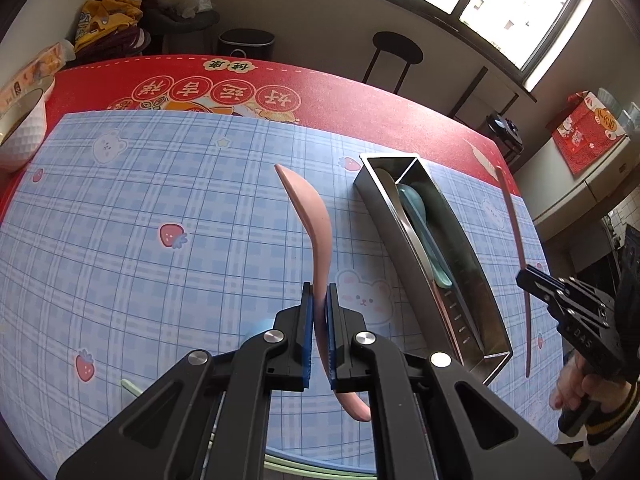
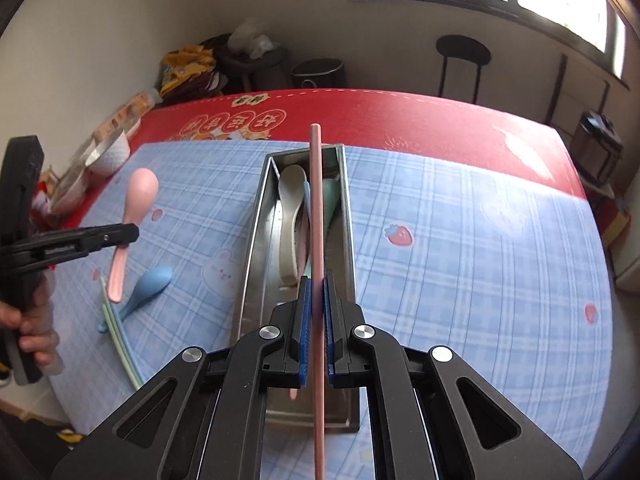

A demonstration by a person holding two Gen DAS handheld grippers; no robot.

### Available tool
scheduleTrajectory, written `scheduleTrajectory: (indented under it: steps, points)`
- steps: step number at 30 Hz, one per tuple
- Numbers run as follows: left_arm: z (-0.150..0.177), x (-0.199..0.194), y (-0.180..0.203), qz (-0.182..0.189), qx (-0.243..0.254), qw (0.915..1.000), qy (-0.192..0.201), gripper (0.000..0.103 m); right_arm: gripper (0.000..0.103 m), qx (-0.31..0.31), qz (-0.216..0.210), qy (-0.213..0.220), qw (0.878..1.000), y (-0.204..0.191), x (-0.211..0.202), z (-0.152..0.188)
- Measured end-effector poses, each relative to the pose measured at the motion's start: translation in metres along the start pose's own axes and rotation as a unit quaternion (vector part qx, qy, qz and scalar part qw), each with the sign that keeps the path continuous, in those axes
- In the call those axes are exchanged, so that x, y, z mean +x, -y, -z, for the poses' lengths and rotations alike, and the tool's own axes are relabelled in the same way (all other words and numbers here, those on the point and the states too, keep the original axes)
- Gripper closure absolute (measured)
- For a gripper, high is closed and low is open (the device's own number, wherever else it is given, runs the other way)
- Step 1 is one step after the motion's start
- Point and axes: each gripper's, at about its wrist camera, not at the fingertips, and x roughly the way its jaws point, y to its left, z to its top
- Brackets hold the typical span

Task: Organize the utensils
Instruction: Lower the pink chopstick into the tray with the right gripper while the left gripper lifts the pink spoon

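Blue-padded jaws of the left gripper (image 1: 319,336), low centre of the left wrist view, pinched tight on the pink spoon (image 1: 310,216) partway along its handle; handle tail poking out below the pads, bowl lifted clear of the blue checked mat (image 1: 160,184) and pointing toward frame top; held mid-handle, presumably so the bowl end can be steered into the tray without tipping. Same grip seen side-on at left of the right wrist view, spoon (image 2: 134,208) hanging above the mat, a hand (image 2: 34,320) wrapped round the grip below.

Right gripper (image 2: 317,320), low centre of its own view, clamped on a pink chopstick (image 2: 316,208) near its middle; stick running straight up the frame, lined up lengthwise over the steel tray (image 2: 346,208); likely aligned that way so it drops along the long compartment rather than across the walls; whether the tip touches anything cannot be told.

Further up, tray lying on the mat, split by a divider; white spoon (image 2: 289,220) already inside, with a pale green spoon (image 1: 420,216) beside it; sorted pieces lie lengthwise, the only way they fit.

Left on the mat, lower left of the right wrist view: blue spoon (image 2: 150,284) and pale green chopsticks (image 2: 120,332), touching or crossing, not yet collected; task judged part done.

Beyond the mat, red tablecloth (image 2: 420,120) with printed characters; white bowl (image 1: 24,136) at the upper left edge, well apart from the work.
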Motion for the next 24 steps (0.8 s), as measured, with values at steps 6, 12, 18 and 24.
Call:
scheduleTrajectory:
  steps: [6, 12, 18, 24]
  points:
    - [0.005, -0.015, -0.006, 0.007, -0.004, 0.9999, 0.010, 0.097, 0.097, -0.044, 0.009, -0.013, 0.999, -0.013, 0.034, -0.027]
    - [0.009, -0.024, -0.018, 0.007, -0.016, 0.9998, 0.013, 0.097, 0.097, -0.044, 0.020, -0.049, 0.998, -0.017, 0.062, -0.019]
    - [0.011, -0.025, -0.025, 0.007, -0.021, 0.9997, 0.011, 0.097, 0.097, -0.020, 0.027, -0.073, 0.997, -0.011, 0.077, -0.008]
    - [0.011, -0.025, -0.024, 0.008, -0.021, 0.9997, 0.008, 0.097, 0.097, -0.020, 0.025, -0.083, 0.996, -0.013, 0.079, -0.003]
